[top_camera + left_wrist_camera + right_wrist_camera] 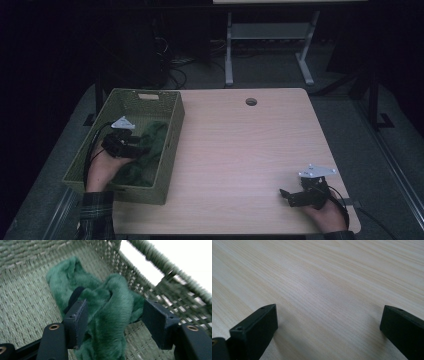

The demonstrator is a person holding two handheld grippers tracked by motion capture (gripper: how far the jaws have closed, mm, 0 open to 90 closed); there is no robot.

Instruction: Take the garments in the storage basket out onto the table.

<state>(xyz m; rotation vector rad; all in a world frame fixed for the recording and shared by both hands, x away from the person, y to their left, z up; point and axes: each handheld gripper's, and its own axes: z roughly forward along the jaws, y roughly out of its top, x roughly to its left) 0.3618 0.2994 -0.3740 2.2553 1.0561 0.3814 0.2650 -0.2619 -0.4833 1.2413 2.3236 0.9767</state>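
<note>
Your left tool [113, 315] reaches down into the woven green rectangular basket [172, 132] at the worktop's left edge. Its jaws stand well spread, with a fold of the fluffy dark green plush cloth [110, 302] between them. The left pad [77, 317] lies against the fur; the right pad [157, 320] sits just beside the fold, and you are not pinching it. The cloth lies bunched on the basket floor, close to the wall nearest the worktop's middle. Your right tool [287, 196] rests low over the pale wooden worktop [317, 285] near its front right corner, jaws spread wide with bare wood between them.
</note>
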